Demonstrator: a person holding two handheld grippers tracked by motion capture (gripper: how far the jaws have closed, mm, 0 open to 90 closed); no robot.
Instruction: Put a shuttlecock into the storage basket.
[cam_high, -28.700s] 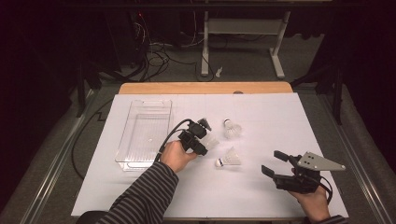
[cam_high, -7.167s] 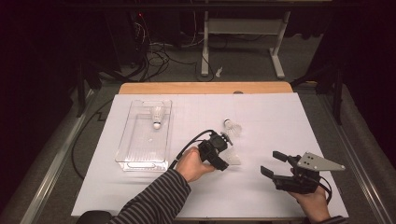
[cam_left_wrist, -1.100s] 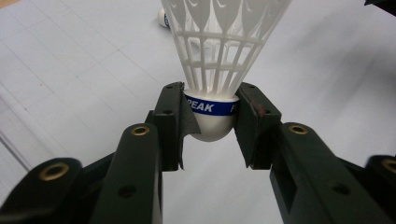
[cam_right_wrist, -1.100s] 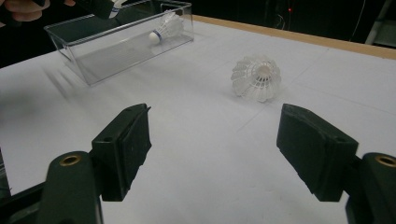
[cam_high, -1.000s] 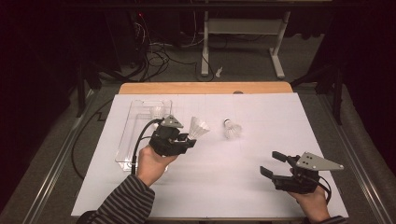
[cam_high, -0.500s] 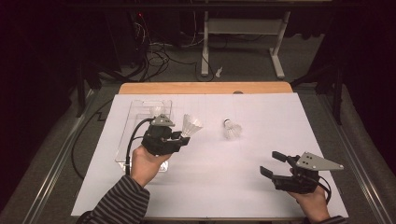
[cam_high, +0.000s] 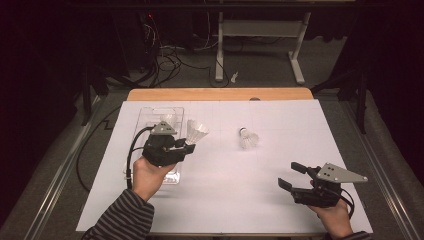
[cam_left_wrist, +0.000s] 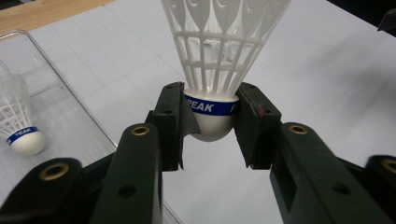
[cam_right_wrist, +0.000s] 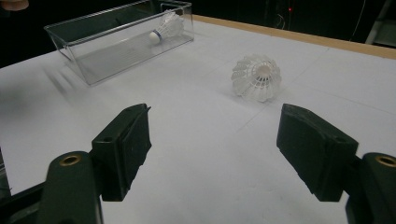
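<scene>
My left gripper (cam_high: 189, 147) (cam_left_wrist: 211, 127) is shut on the cork base of a white shuttlecock (cam_high: 197, 132) (cam_left_wrist: 219, 56) with a blue band, held above the right wall of the clear plastic box (cam_high: 150, 116) (cam_left_wrist: 56, 74) (cam_right_wrist: 70, 33). Inside that box lies another shuttlecock (cam_high: 168, 120) (cam_left_wrist: 18, 126) (cam_right_wrist: 167, 25). A third shuttlecock (cam_high: 248, 138) (cam_right_wrist: 258, 77) lies on its side on the white sheet mid-table. My right gripper (cam_high: 291, 176) (cam_right_wrist: 219, 149) stands open near the front right edge, with nothing between its jaws.
A white sheet (cam_high: 260, 185) covers the table, with a wooden strip (cam_high: 220, 94) at the far edge. Beyond the table are cables (cam_high: 165, 55) on the floor and a white stand (cam_high: 260, 30).
My left gripper has carried the held shuttlecock leftward from mid-table to the box's right wall. The right gripper has stayed put.
</scene>
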